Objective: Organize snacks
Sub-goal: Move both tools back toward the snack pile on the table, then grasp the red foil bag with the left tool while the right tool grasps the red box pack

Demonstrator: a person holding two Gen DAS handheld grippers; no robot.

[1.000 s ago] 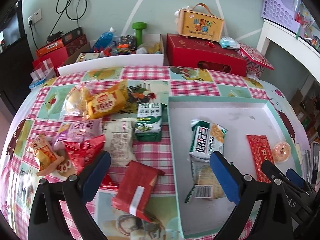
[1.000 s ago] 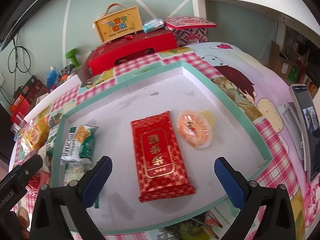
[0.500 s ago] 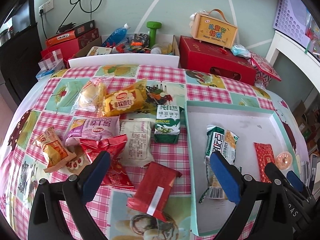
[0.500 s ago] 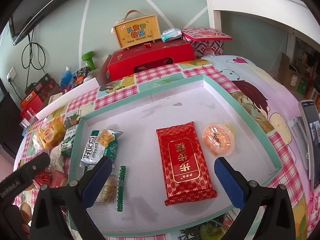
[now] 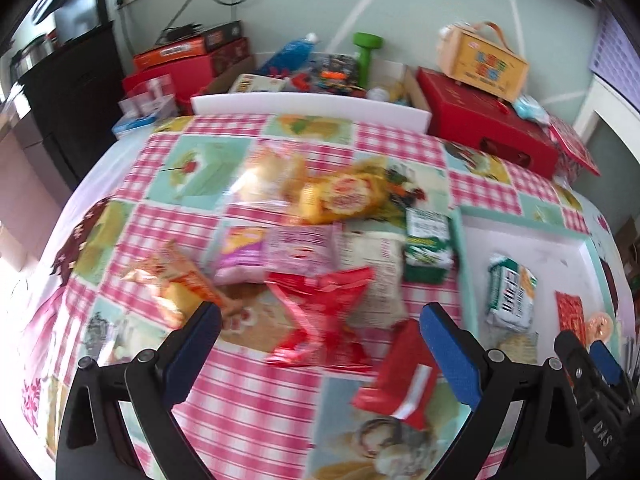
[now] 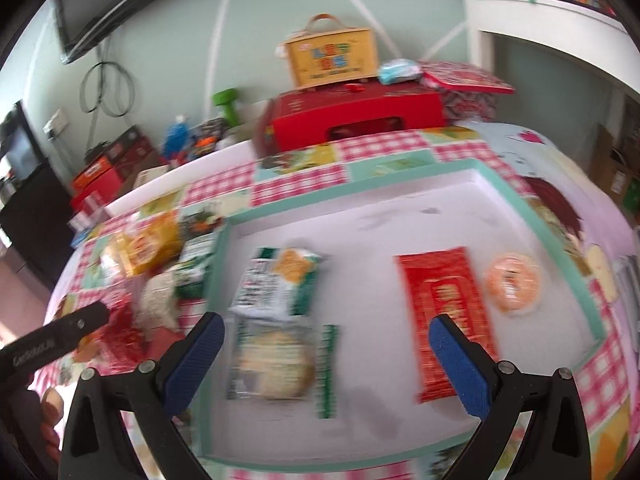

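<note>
A white tray with a teal rim [image 6: 552, 236] lies on the checked tablecloth; it also shows in the left wrist view [image 5: 520, 220]. In it are a green-white biscuit pack [image 6: 280, 284], a clear cracker pack [image 6: 276, 364], a red flat pack [image 6: 448, 312] and an orange jelly cup [image 6: 512, 282]. Loose snacks lie left of the tray: a red crinkly bag [image 5: 324, 312], a red pack with a white stripe [image 5: 400, 380], a pink pack [image 5: 296, 252], a yellow pack [image 5: 344, 198], an orange bag [image 5: 176, 284], a green box [image 5: 428, 244]. My left gripper [image 5: 316, 352] is open above the red bag. My right gripper [image 6: 326, 360] is open over the tray.
Behind the table stand a red box [image 5: 488, 136] with a yellow carry box [image 5: 480, 62] on top, a white board [image 5: 308, 106], a green dumbbell [image 5: 366, 52] and stacked cartons [image 5: 180, 56]. A phone [image 6: 630, 276] lies right of the tray.
Both grippers have swung left. The loose snack pile has come under the left gripper, and the tray's left half under the right gripper. Both stay open and empty.
</note>
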